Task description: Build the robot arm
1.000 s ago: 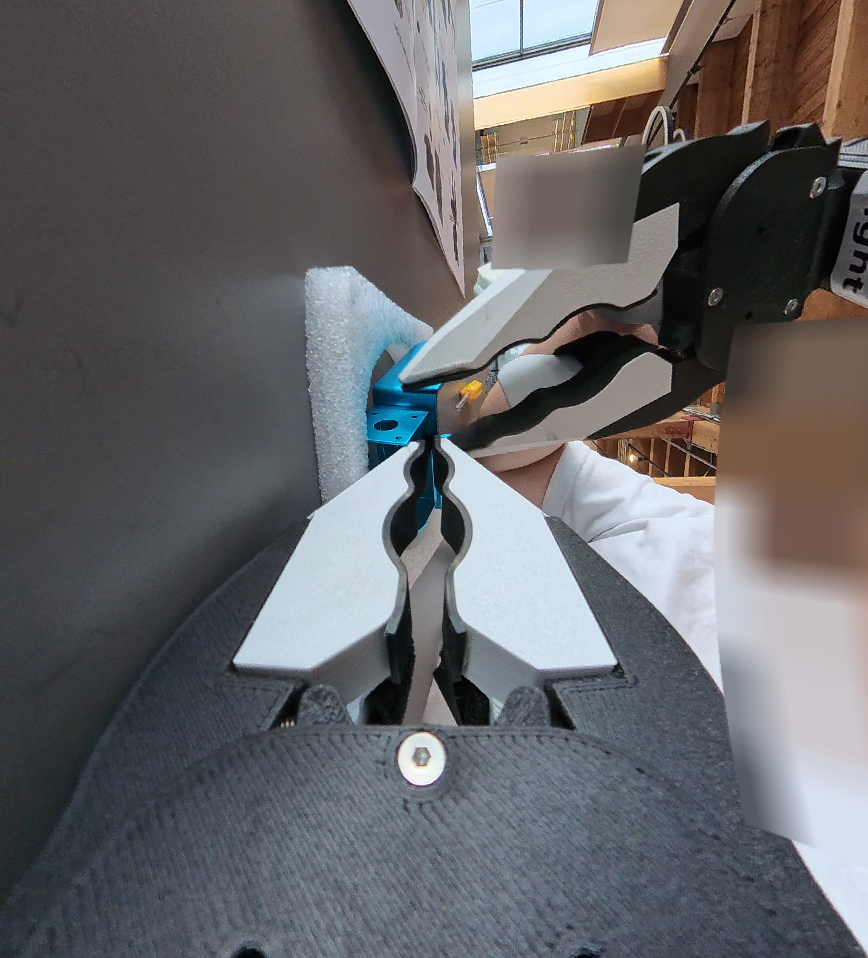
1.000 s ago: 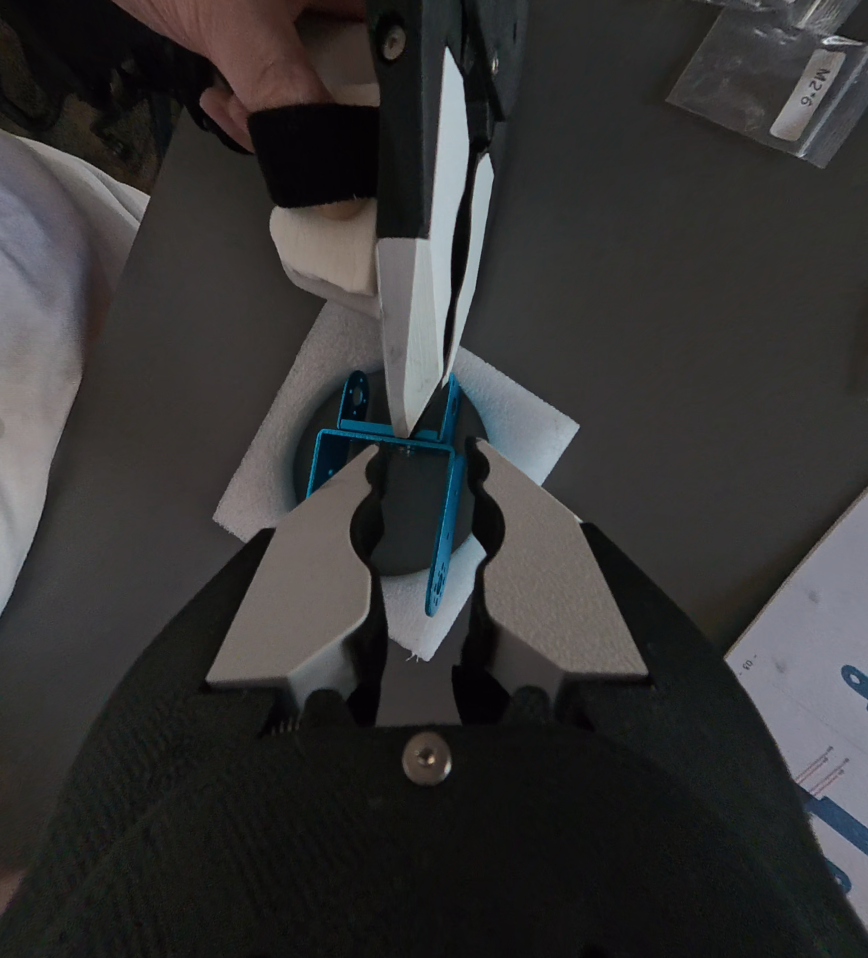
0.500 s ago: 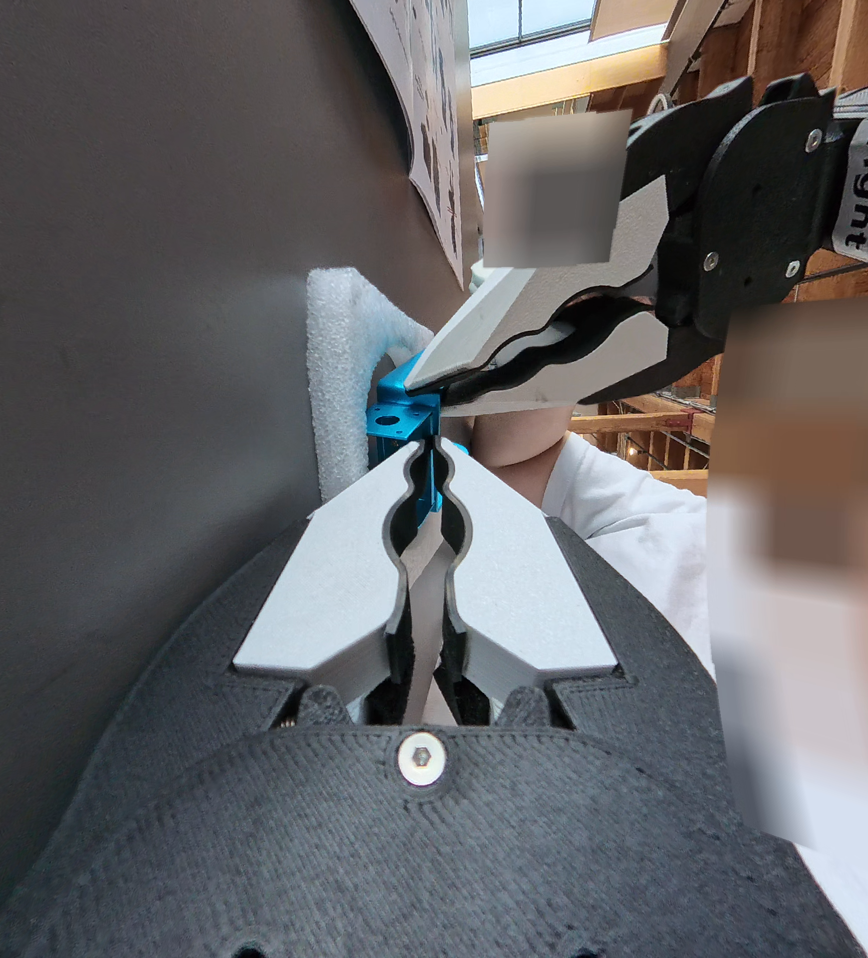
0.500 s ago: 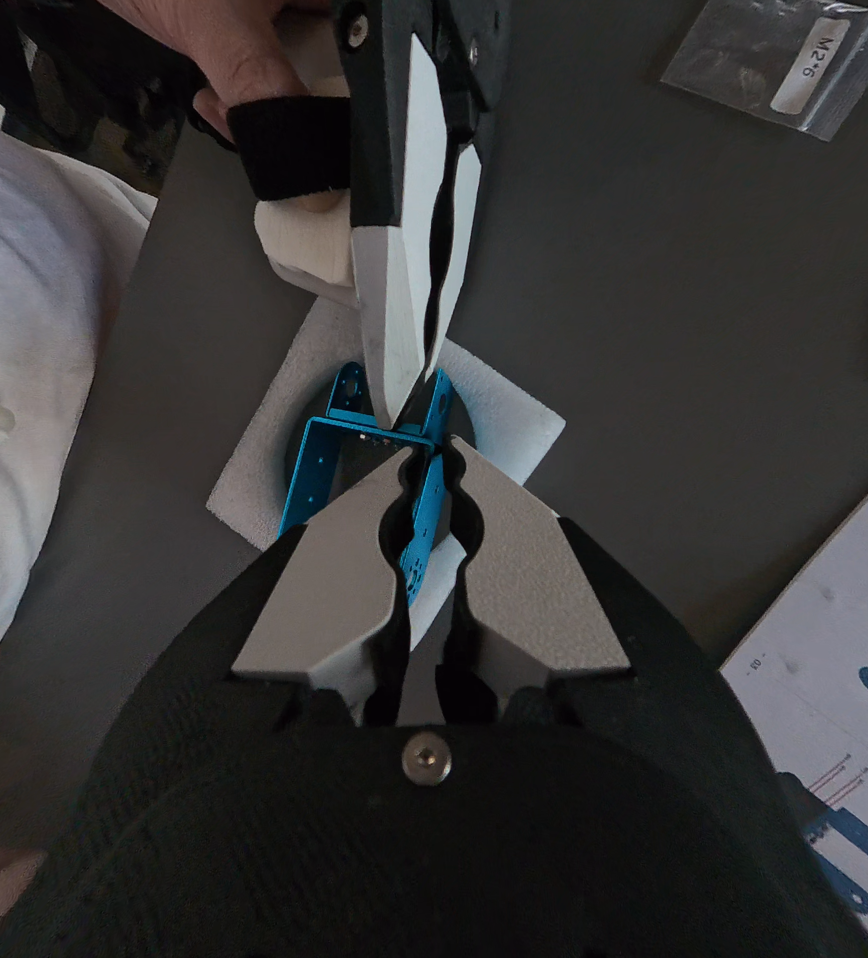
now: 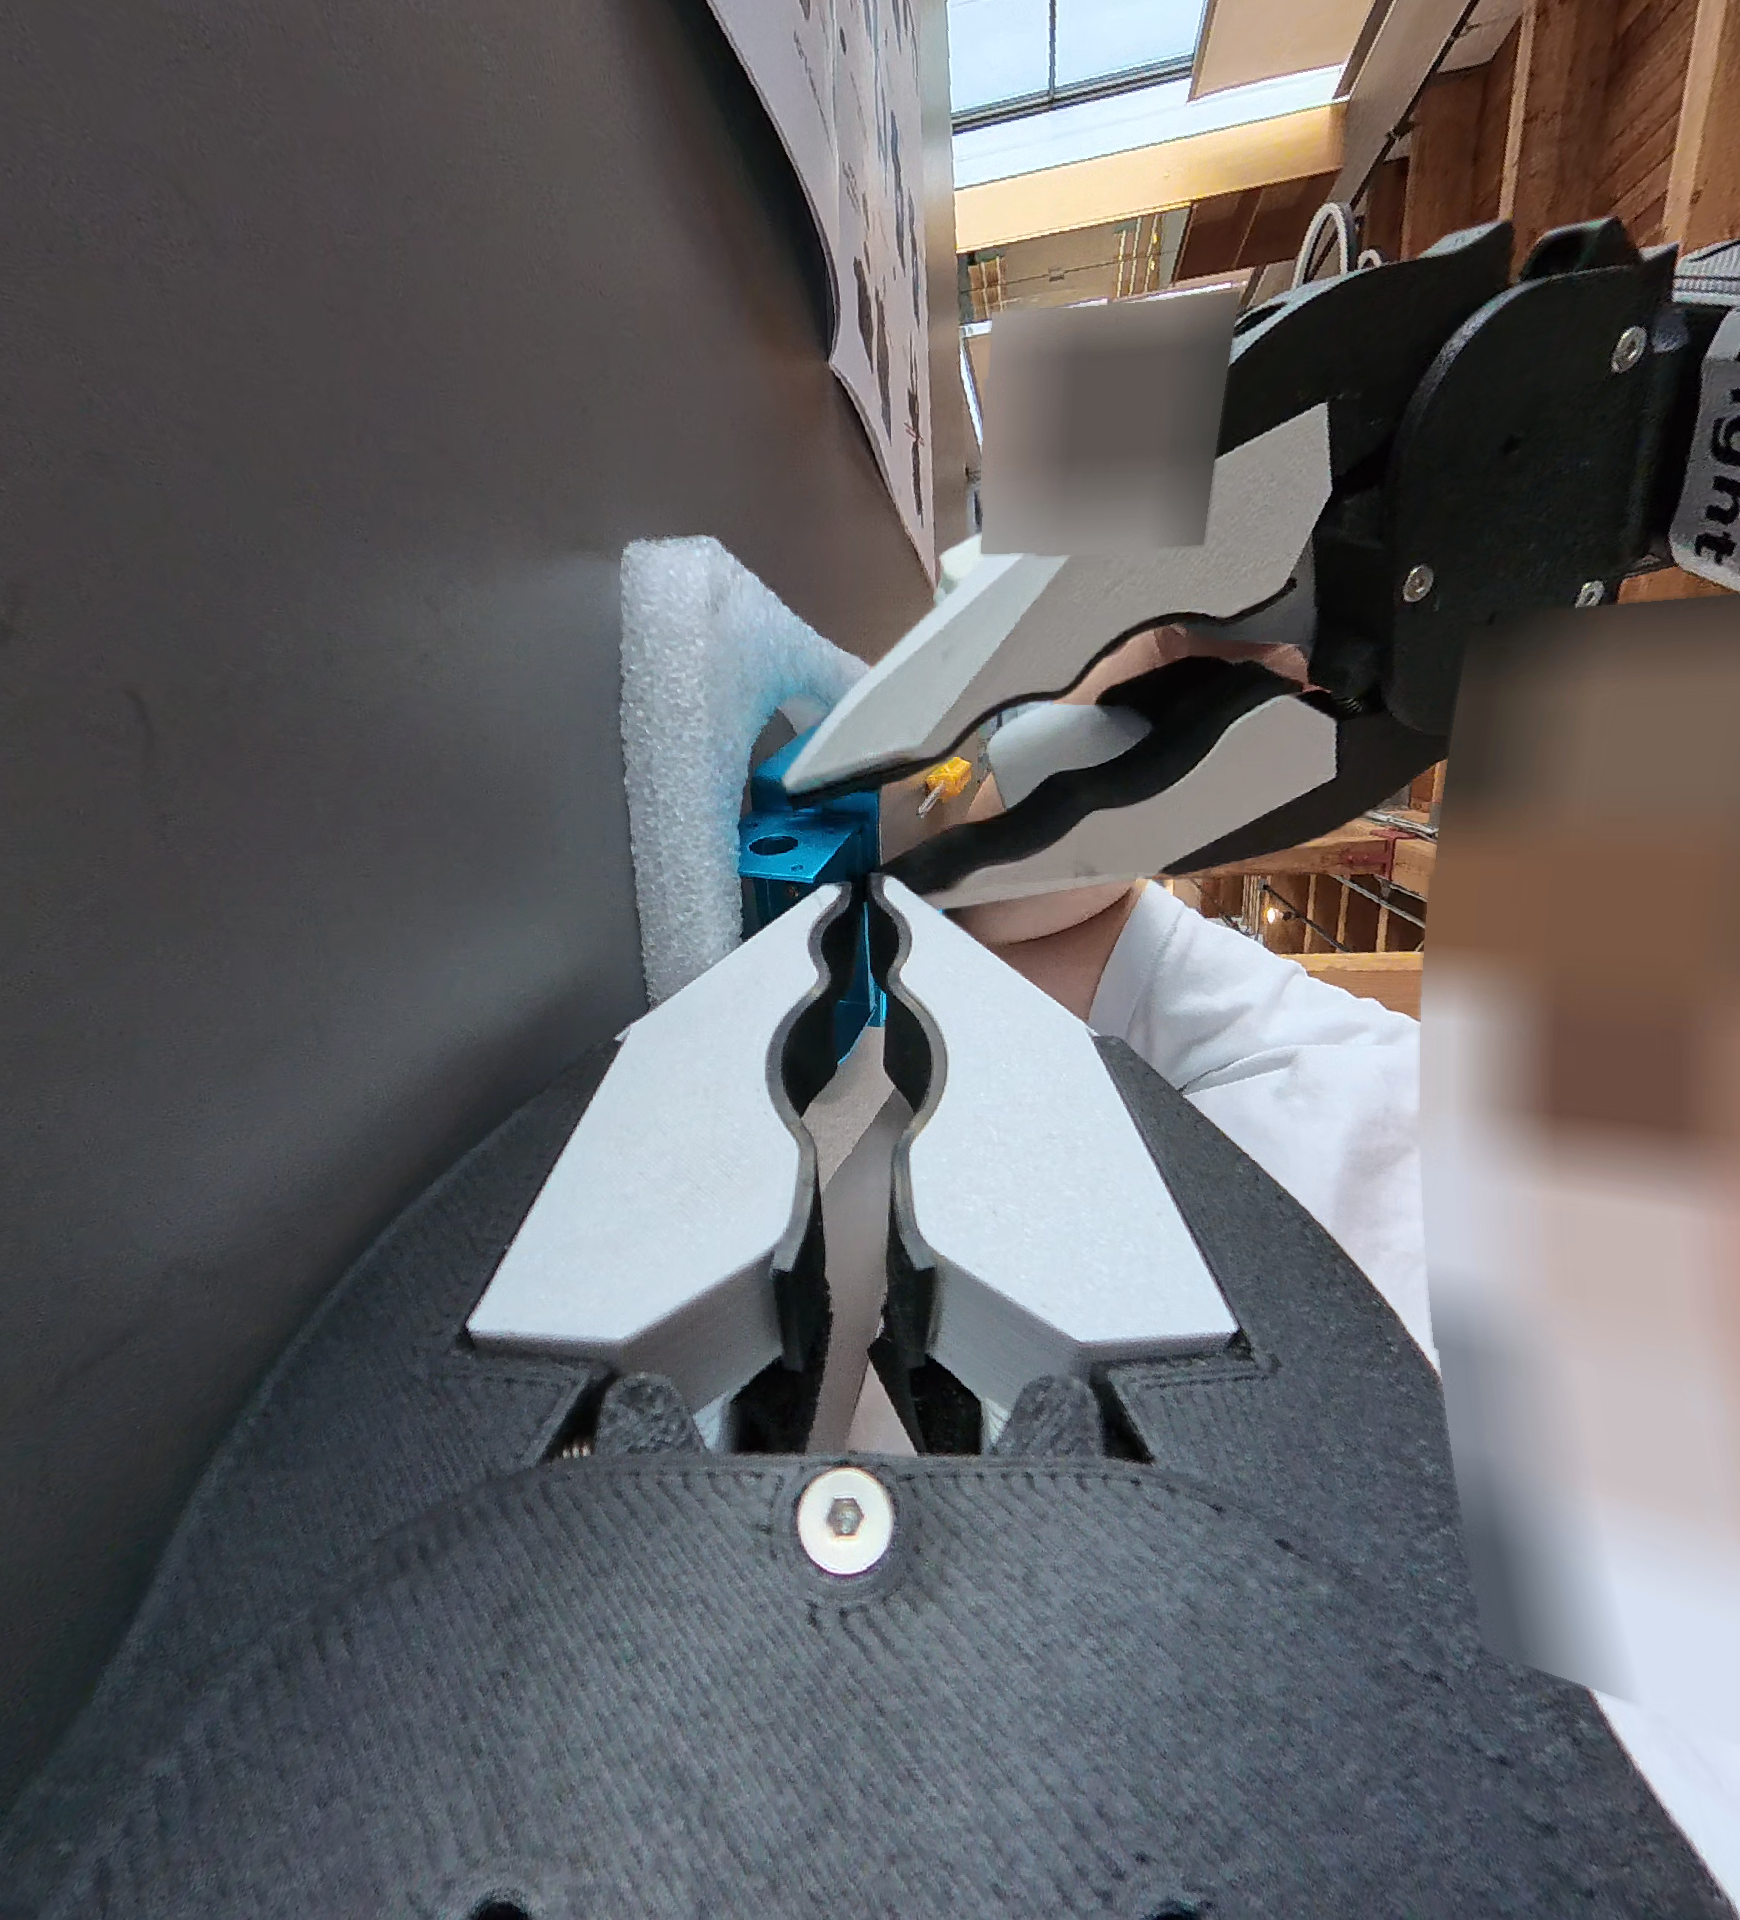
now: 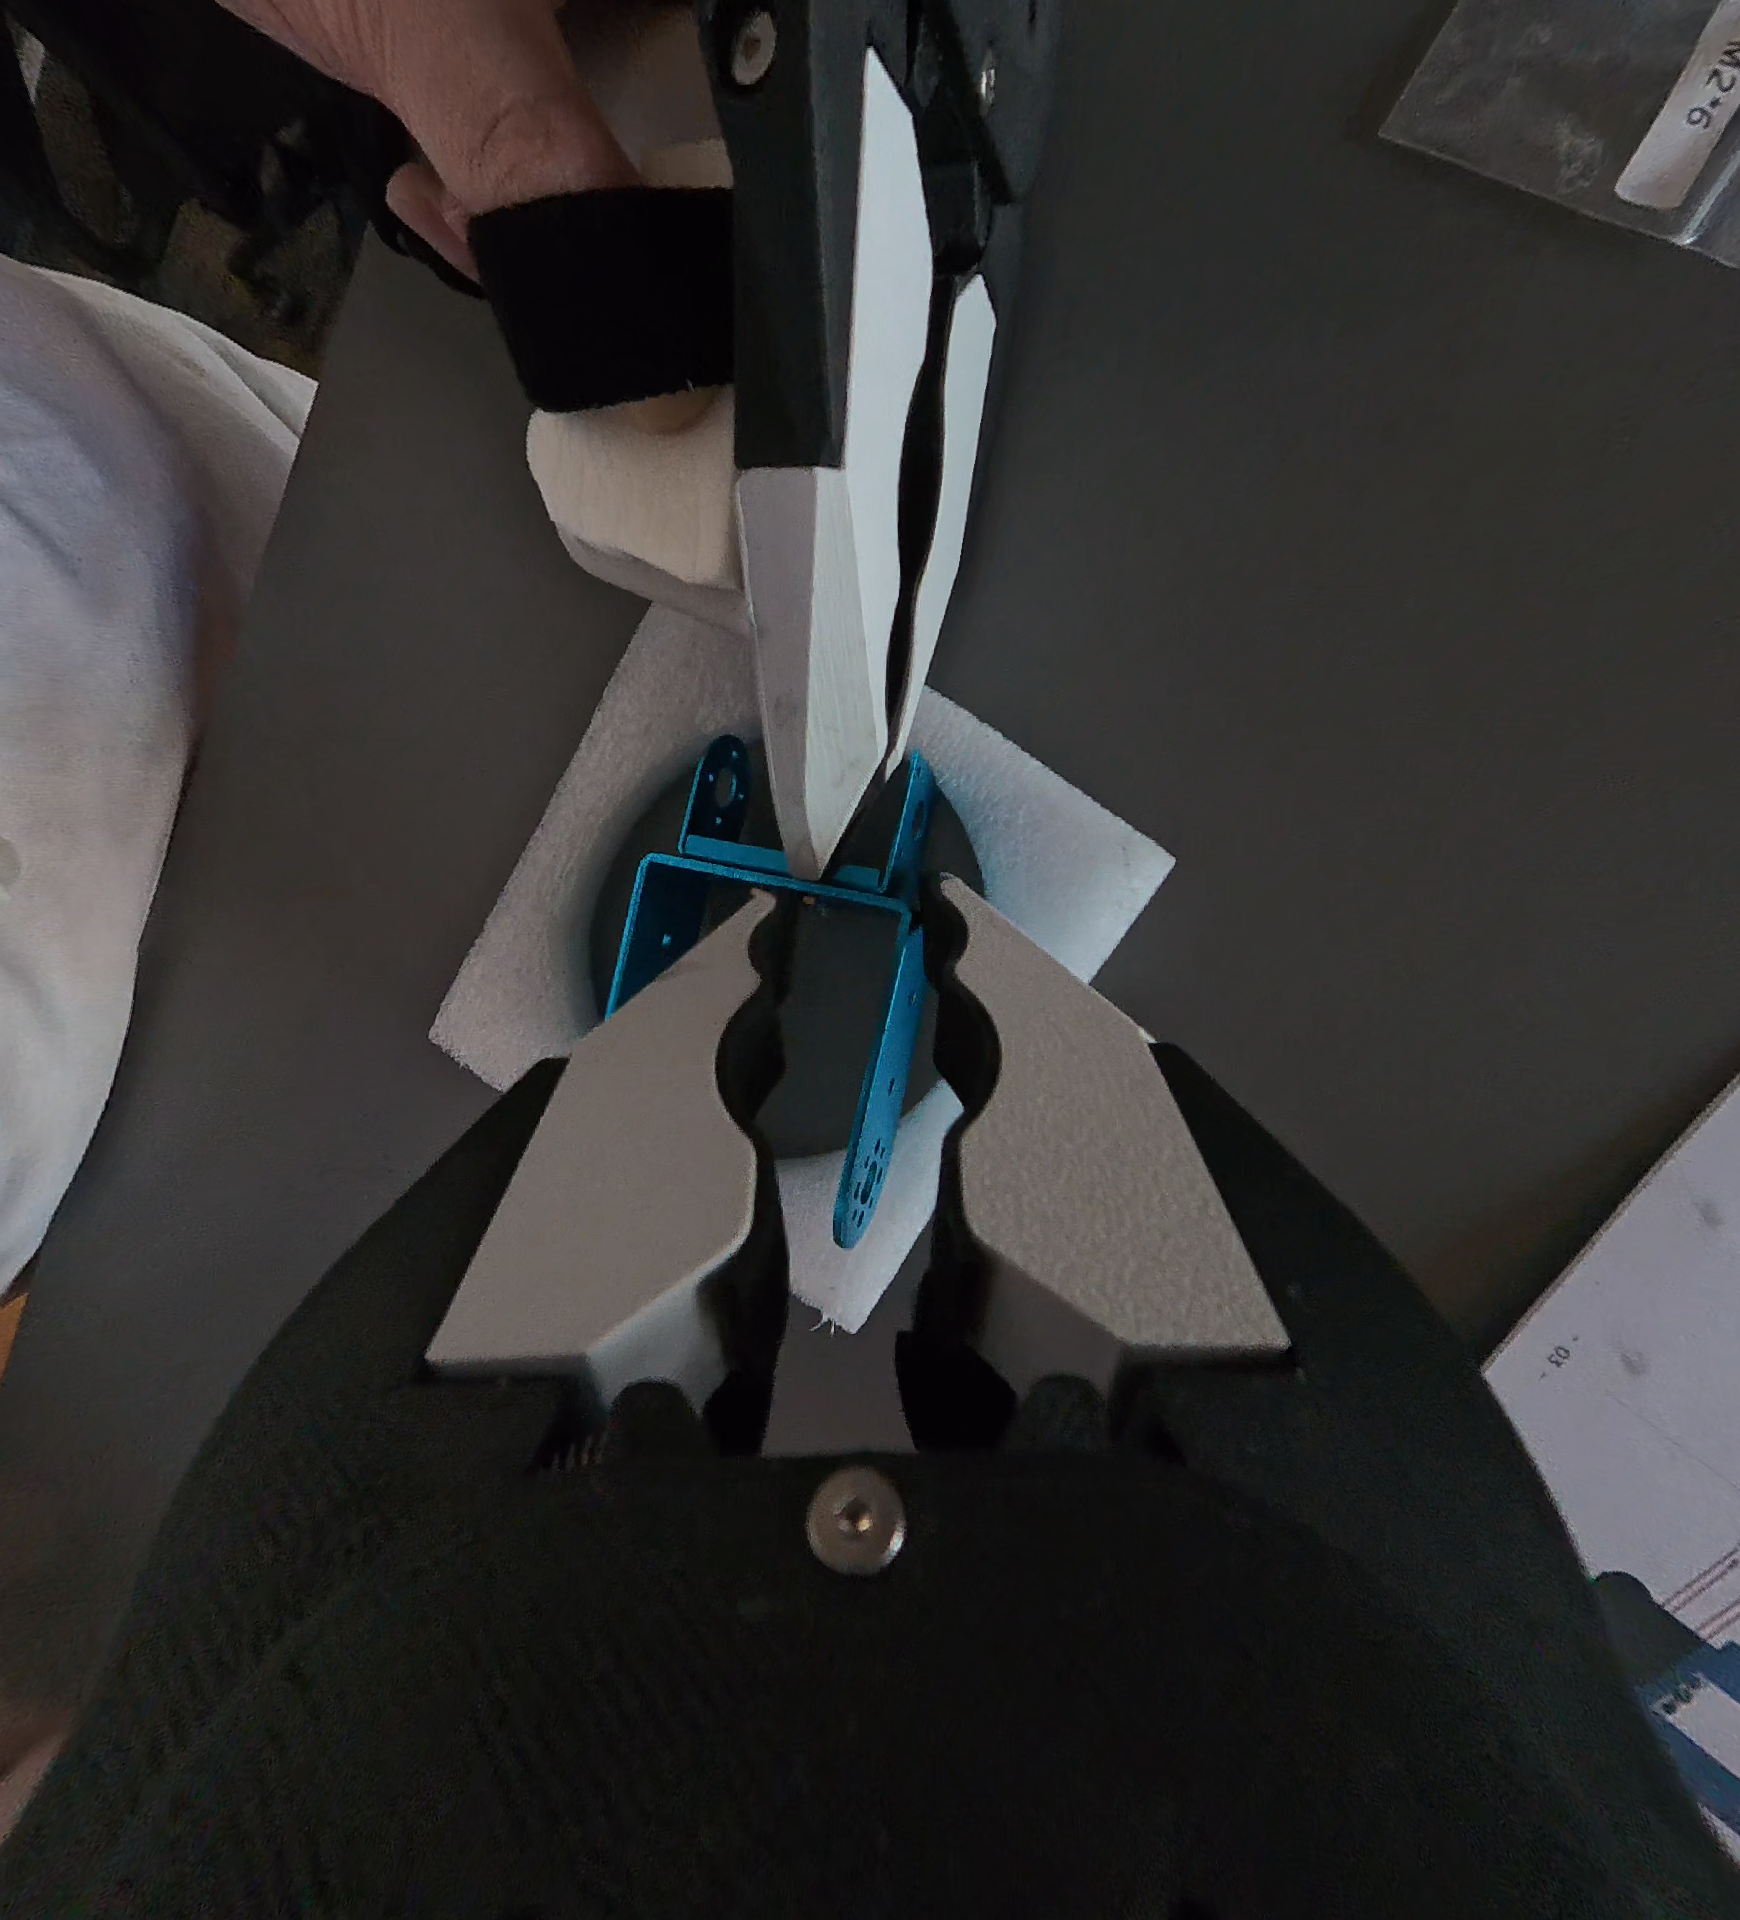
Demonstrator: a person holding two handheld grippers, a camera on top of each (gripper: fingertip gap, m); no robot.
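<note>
Two blue metal U-brackets (image 6: pixel 881 1101) sit back to back over the round hole of a white foam pad (image 6: pixel 1042 862) on a dark grey table (image 6: pixel 1365 623). My left gripper (image 5: pixel 866 883) is shut on the bracket (image 5: pixel 793 847), pinching its cross piece; in the right wrist view it comes down from above (image 6: pixel 835 852). My right gripper (image 6: pixel 855 899) is open, with one finger on each side of the near bracket's right arm and not gripping it. In the left wrist view it (image 5: pixel 845 821) hangs open just above the bracket and the foam pad (image 5: pixel 679 727).
A clear plastic bag with a white label (image 6: pixel 1614 114) lies at the far right. A printed sheet with blue drawings (image 6: pixel 1697 1455) lies at the right. A person's hand (image 6: pixel 492 104) and white sleeve (image 6: pixel 35 727) are at the left. A small yellow part (image 5: pixel 947 777) shows behind the right gripper. The tips of both grippers are at nearly the same place.
The right gripper was open a second ago, closed on the bracket's right arm half a second ago, and is open again. The left gripper has kept its grip.
</note>
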